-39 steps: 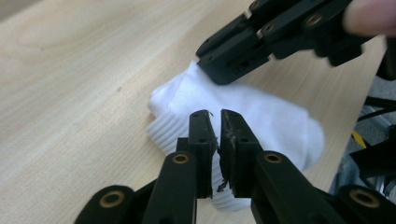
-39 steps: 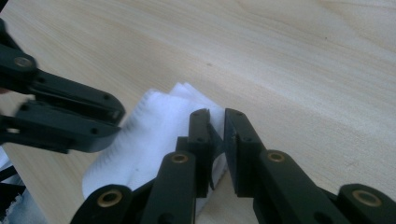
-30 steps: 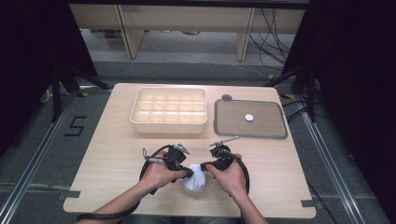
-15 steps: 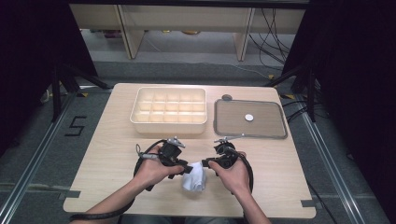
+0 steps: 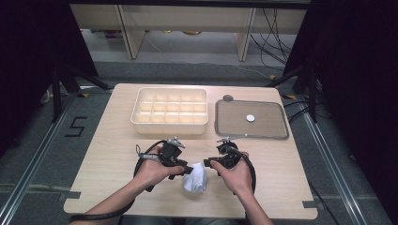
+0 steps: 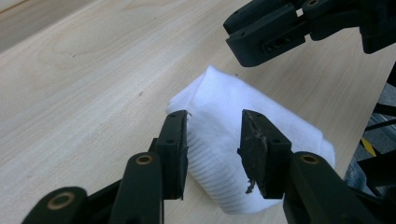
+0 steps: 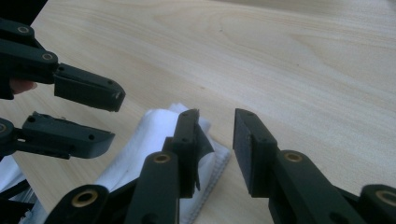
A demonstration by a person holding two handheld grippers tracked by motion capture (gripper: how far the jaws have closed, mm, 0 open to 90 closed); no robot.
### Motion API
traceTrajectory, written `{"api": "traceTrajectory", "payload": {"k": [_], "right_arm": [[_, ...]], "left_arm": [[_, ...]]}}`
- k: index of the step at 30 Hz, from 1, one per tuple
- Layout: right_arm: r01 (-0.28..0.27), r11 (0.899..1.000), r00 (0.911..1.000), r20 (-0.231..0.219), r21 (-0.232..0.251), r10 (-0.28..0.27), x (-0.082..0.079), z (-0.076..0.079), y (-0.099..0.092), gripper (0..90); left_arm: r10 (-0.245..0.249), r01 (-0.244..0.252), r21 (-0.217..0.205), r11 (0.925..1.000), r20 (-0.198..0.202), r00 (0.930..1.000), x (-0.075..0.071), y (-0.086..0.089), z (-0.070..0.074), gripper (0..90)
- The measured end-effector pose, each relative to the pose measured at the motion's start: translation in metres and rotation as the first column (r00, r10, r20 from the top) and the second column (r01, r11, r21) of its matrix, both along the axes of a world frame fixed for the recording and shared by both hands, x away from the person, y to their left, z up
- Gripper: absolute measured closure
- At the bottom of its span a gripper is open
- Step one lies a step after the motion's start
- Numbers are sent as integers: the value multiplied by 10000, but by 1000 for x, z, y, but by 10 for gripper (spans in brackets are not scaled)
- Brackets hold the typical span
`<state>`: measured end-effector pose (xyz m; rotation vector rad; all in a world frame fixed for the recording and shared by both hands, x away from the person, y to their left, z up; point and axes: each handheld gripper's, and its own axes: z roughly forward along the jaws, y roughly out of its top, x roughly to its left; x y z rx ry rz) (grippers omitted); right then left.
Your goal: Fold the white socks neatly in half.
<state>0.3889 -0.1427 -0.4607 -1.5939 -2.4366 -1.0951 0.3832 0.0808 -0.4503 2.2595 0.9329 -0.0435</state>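
A white folded cloth (image 5: pixel 195 179) lies on the wooden table near its front edge, between the person's two hands. My left gripper (image 5: pixel 188 169) points at it from the left. In the left gripper view the jaws (image 6: pixel 214 128) stand apart over the cloth (image 6: pixel 219 105), with its ribbed end in the gap and the pads off it. My right gripper (image 5: pixel 209 163) faces it from the right. Its jaws (image 7: pixel 215 121) are open over bare wood, and the cloth (image 7: pixel 149 135) lies just past its left jaw. Both pairs of jaws have just been opening.
A cream box with several compartments (image 5: pixel 170 112) stands at the back centre of the table (image 5: pixel 108 154). To its right is a grey tray (image 5: pixel 220 126) holding a small white disc (image 5: pixel 250 118). A small dark round thing (image 5: pixel 228 98) lies behind the tray. Cables trail from both grippers.
Both grippers' jaws have spread apart at the cloth, which now lies loose on the table. The hands have hardly shifted.
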Motion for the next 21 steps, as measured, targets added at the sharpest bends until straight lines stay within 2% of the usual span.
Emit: {"api": "traceTrajectory", "payload": {"k": [1,3,4,5,6,7,8,9,10,12,13,14,15,16,17,18,19,21], "right_arm": [[30,10000,9998,220,59,-31,0,0,-1,707],[-2,10000,10000,-91,71,3,-1,1,-2,703],[107,9999,9999,-27,68,-107,-2,2,-2,701],[15,10000,9998,218,67,-16,-1,0,-3,697],[-1,10000,10000,-21,57,1,-1,1,-4,691],[126,9998,9999,-92,146,-124,-2,2,-3,688],[123,9999,9999,81,33,-124,-1,1,-5,683],[-47,9999,9999,153,120,45,-1,1,-6,679],[169,9997,9998,99,178,-171,-2,1,-7,673],[181,9997,9998,88,150,-182,-1,2,-11,657],[178,9995,9998,25,245,-178,-1,1,-13,648],[269,9996,9995,136,-32,-268,-2,2,-16,639],[297,9995,9995,56,-72,-296,-2,1,-19,629],[586,9983,9980,-240,-7,-586,-4,2,-18,619],[505,9987,9985,-230,-41,-506,-3,1,-22,610],[547,9978,9985,-40,-362,-549,-3,0,-26,603],[521,9984,9986,-45,-232,-522,-3,-1,-29,596],[834,9951,9963,-160,-522,-844,-5,-3,-36,585]], "left_arm": [[13,-13,-52,10000,2,10000,0,0,0,605],[64,-65,-152,9999,-29,10000,0,0,0,603],[75,-76,-123,9999,-38,10000,0,1,0,602],[69,-69,-103,9999,-27,10000,0,1,0,600],[-99,99,79,9999,-12,10000,1,3,1,598],[84,-84,-37,10000,0,10000,0,2,1,595],[107,-108,-171,9998,-48,9999,0,3,1,588],[164,-166,-211,9996,-116,9998,0,4,1,582],[256,-258,-169,9995,-142,9996,0,6,3,571],[377,-385,-305,9988,-267,9989,0,10,3,547],[453,-460,-233,9987,-311,9985,0,12,4,529],[369,-369,-1,9993,-293,9989,1,17,4,509],[698,-707,-236,9972,-390,9968,0,17,3,491],[556,-553,79,9984,-388,9977,1,22,4,478],[643,-640,90,9979,-434,9970,1,24,3,460],[598,-588,194,9981,-508,9969,2,26,3,442],[563,-545,296,9981,-613,9965,3,29,2,423],[716,-690,367,9969,-763,9945,3,31,0,397]]}}
